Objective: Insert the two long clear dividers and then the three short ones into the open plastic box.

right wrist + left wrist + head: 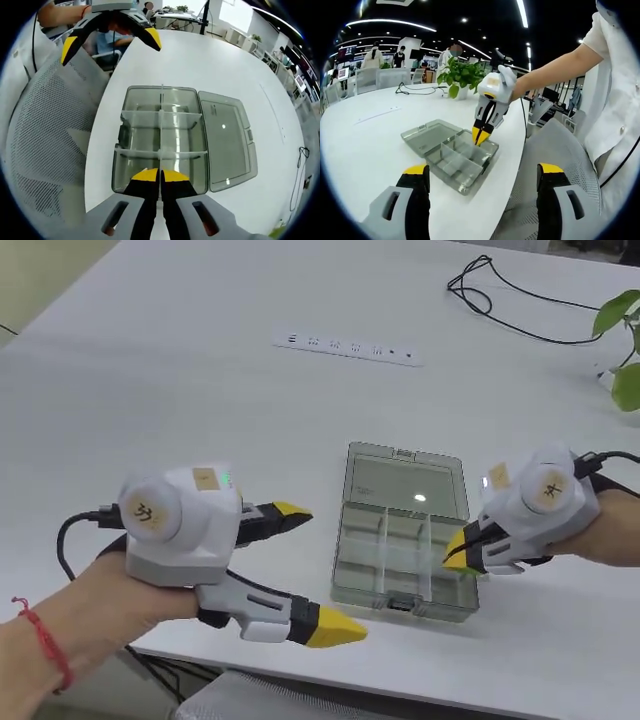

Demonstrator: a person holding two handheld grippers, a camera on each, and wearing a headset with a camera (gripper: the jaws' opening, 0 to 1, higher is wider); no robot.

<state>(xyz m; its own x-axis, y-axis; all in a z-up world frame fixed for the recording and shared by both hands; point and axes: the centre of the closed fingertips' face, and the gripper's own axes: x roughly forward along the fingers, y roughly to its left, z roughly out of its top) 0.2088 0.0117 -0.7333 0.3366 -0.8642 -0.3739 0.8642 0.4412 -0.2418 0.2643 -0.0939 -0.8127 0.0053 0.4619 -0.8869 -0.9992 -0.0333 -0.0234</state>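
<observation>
At the table's (200,390) near edge sits the open plastic box (400,608), with its lid (405,480) flat at its 12 o'clock. The right gripper (161,176) comes in from 3 o'clock, jaws pinched on a clear divider (161,125) that runs down the tray's middle across two cross dividers (140,114). The left gripper (315,568) hangs at 9 o'clock, jaws wide, holding nothing, clear of the box. Risks, my read: the box isn't braced, so a push could slide it off the edge. A skewed divider could miss its slots and bind at the crossings, and forcing it could pop the others.
</observation>
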